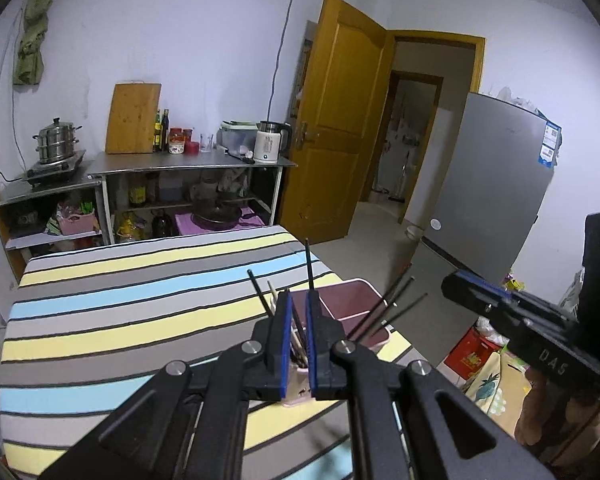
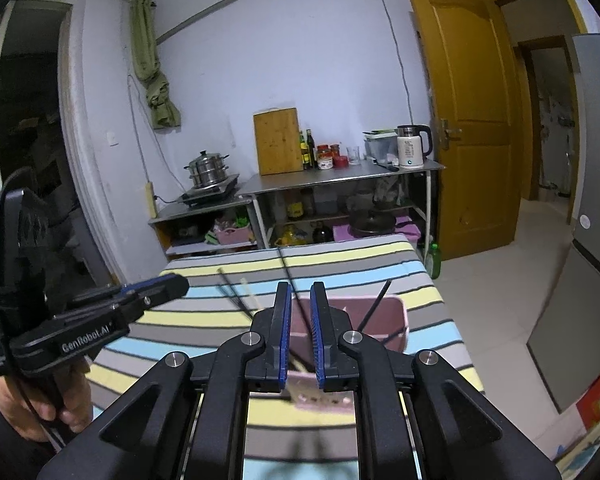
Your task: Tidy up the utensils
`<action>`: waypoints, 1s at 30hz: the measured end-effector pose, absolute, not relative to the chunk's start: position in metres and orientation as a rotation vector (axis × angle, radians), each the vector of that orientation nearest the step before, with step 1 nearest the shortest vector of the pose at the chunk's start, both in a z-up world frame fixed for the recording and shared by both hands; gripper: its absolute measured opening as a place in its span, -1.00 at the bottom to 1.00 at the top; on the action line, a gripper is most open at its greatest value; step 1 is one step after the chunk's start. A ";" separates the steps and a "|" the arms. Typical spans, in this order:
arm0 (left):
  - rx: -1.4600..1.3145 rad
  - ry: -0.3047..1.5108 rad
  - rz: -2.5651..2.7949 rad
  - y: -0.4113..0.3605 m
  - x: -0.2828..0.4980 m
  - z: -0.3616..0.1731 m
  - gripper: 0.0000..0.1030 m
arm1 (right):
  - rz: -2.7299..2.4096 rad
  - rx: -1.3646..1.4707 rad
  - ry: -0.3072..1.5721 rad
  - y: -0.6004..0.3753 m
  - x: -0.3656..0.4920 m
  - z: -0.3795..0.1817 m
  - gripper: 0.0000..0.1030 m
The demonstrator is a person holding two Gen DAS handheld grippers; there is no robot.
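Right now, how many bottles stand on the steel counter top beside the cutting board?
2: the shorter bottle just right of the cutting board, the taller bottle beside it. Others may hide behind.

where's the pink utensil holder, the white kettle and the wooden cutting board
pink utensil holder (image 1: pixel 354 300): left wrist view, inner wall
white kettle (image 2: pixel 410 153): right wrist view, body
wooden cutting board (image 1: pixel 132 119): left wrist view, centre of its face

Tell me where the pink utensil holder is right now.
The pink utensil holder sits on the striped table, near its right edge in the left wrist view, just beyond the left gripper, with chopsticks leaning inside.
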State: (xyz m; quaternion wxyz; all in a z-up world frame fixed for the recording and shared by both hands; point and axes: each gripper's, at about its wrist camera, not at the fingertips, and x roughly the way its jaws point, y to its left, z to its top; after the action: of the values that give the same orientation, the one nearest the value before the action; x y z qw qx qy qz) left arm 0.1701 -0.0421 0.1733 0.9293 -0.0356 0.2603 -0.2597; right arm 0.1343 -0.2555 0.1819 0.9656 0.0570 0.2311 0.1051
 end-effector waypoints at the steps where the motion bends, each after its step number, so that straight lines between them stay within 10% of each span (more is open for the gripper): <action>1: -0.076 0.530 -0.532 -0.039 0.165 0.174 -0.85 | 0.214 0.112 0.467 -0.254 0.130 0.181 -0.81; 30: -0.040 0.538 -0.399 -0.002 0.056 0.086 -0.78 | 0.204 0.083 0.551 -0.231 0.038 0.088 -0.80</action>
State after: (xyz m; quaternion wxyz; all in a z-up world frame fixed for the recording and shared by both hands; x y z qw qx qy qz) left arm 0.0564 -0.0023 0.0857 0.9443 -0.0195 0.2637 -0.1957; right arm 0.0377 -0.2305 0.0885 0.9562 0.0410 0.2717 0.1007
